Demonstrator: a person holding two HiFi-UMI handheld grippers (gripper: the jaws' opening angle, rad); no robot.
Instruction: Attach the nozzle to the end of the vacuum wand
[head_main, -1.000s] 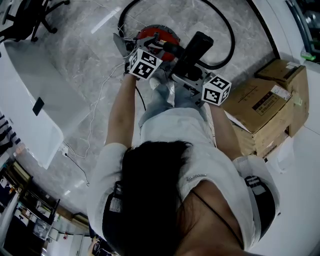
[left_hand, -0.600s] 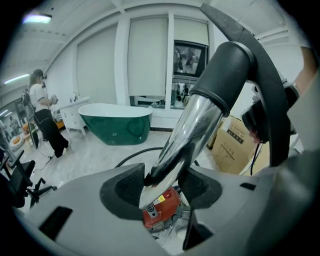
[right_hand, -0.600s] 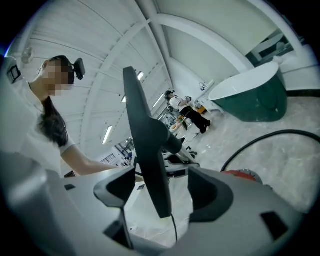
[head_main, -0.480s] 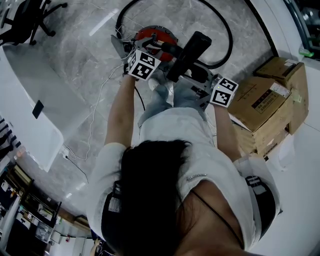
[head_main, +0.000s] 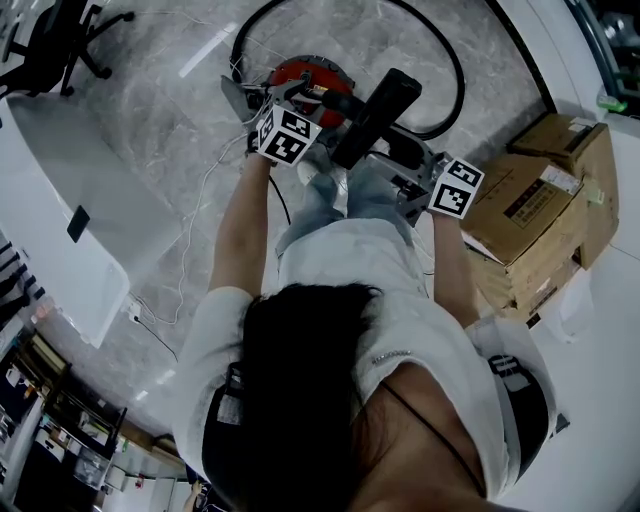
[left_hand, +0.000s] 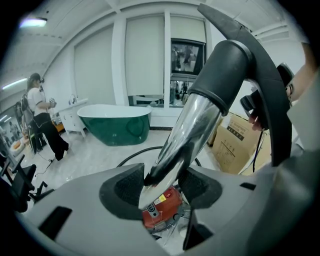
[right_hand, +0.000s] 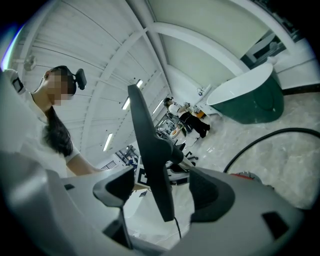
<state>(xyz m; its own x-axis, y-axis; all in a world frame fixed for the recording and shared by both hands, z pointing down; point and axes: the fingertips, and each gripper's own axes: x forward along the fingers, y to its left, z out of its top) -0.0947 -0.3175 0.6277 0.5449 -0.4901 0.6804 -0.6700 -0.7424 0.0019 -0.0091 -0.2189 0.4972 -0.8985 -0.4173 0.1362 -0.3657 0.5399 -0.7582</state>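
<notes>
Rightward from the nozzle (head_main: 378, 105), the right gripper (right_hand: 164, 191) has drifted toward the cardboard box (head_main: 520, 215), its fingers opening, the nozzle's thin black head between them untouched. Left of the nozzle, the left gripper (left_hand: 161, 186) pinches the chrome wand (left_hand: 186, 132) in its fingers, just short of the nozzle's collar. Beyond the nozzle sits the red vacuum canister (head_main: 312, 72). If that collar is not fully seated, the nozzle could twist or drop off, since only the wand is gripped.
</notes>
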